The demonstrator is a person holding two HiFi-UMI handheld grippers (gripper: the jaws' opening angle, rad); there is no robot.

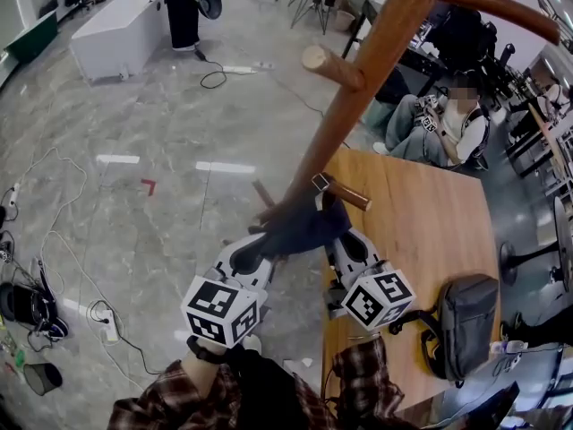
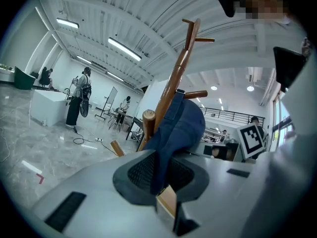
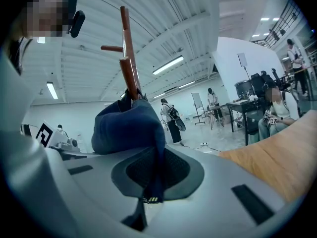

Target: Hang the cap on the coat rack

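A dark blue cap (image 1: 303,227) is held up between both grippers, against the pole of the brown wooden coat rack (image 1: 358,79). My left gripper (image 1: 269,249) is shut on the cap's left edge; the cloth (image 2: 173,133) is pinched between its dark pads. My right gripper (image 1: 340,240) is shut on the cap's right edge (image 3: 133,128). One short peg (image 1: 345,193) pokes out just right of the cap at its top. Another peg (image 1: 331,66) sticks out higher on the pole. The cap hides the pole's lower part.
A wooden table (image 1: 430,240) stands on the right with a grey bag (image 1: 466,316) on it. A seated person (image 1: 443,128) is behind the table. A standing person (image 1: 183,7) and a white counter (image 1: 116,30) are far off. Cables and a power strip (image 1: 107,330) lie at the left.
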